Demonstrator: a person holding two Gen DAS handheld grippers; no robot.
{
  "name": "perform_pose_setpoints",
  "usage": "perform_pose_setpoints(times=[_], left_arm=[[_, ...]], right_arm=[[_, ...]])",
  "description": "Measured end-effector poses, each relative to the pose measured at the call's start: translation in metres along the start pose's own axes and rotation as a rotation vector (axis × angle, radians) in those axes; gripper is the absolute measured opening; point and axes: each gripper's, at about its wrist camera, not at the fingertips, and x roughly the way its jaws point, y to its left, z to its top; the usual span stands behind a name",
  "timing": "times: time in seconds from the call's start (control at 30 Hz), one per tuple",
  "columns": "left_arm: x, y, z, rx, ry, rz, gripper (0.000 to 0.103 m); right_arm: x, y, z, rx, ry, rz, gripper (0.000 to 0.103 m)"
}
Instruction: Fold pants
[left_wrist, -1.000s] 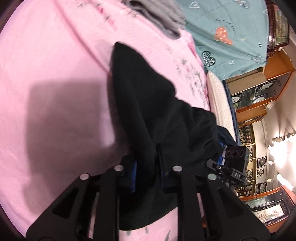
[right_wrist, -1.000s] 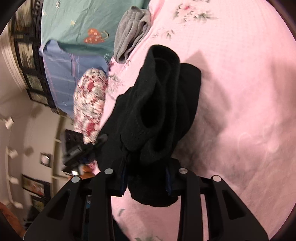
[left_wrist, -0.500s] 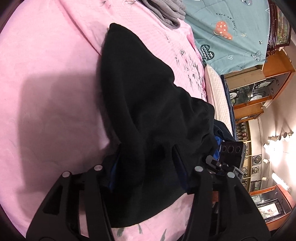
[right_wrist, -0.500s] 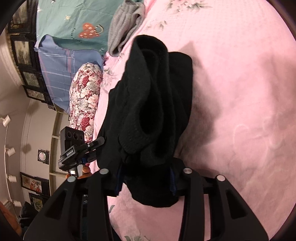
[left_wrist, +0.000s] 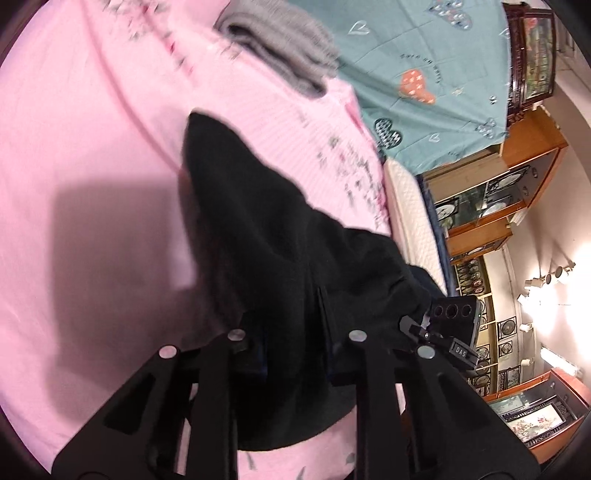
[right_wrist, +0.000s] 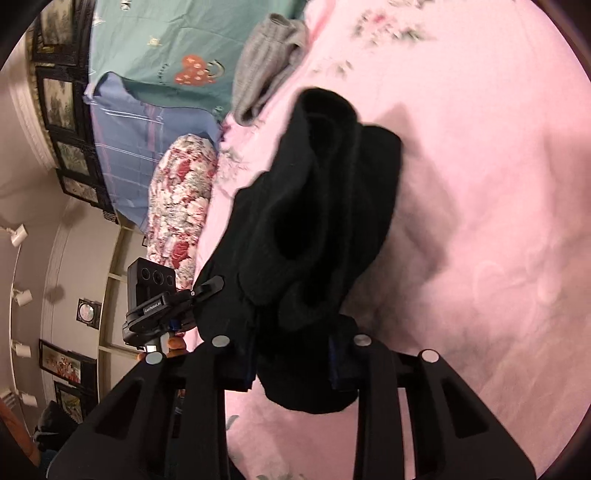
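The black pants hang bunched between my two grippers above the pink bedsheet. My left gripper is shut on one end of the pants. My right gripper is shut on the other end of the pants, which drape in thick folds with their far end touching the sheet. The right gripper shows at the right of the left wrist view, and the left gripper at the left of the right wrist view.
Folded grey clothes lie at the far side of the bed, also in the right wrist view. A teal blanket and a floral pillow lie beyond. Wooden cabinets stand past the bed's edge.
Both grippers have lifted and drawn back with the pants, after dipping closer to the sheet half a second ago. The pants stay gripped.
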Motion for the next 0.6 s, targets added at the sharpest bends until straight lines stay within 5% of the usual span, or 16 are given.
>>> perform_pose_setpoints(times=[0.13, 0.3, 0.6], left_arm=[[-0.019, -0.023, 0.035, 0.042, -0.049, 0.006, 0.019], [-0.045, -0.063, 0.123, 0.125, -0.137, 0.057, 0.019], [-0.072, -0.155, 0.339, 0.324, -0.412, 0.214, 0.02]], right_arm=[[-0.004, 0.025, 0.016, -0.056, -0.014, 0.027, 0.028], [-0.005, 0.072, 0.064, -0.178, -0.027, 0.031, 0.027], [0.028, 0.197, 0.244, -0.453, -0.17, 0.018, 0.027]])
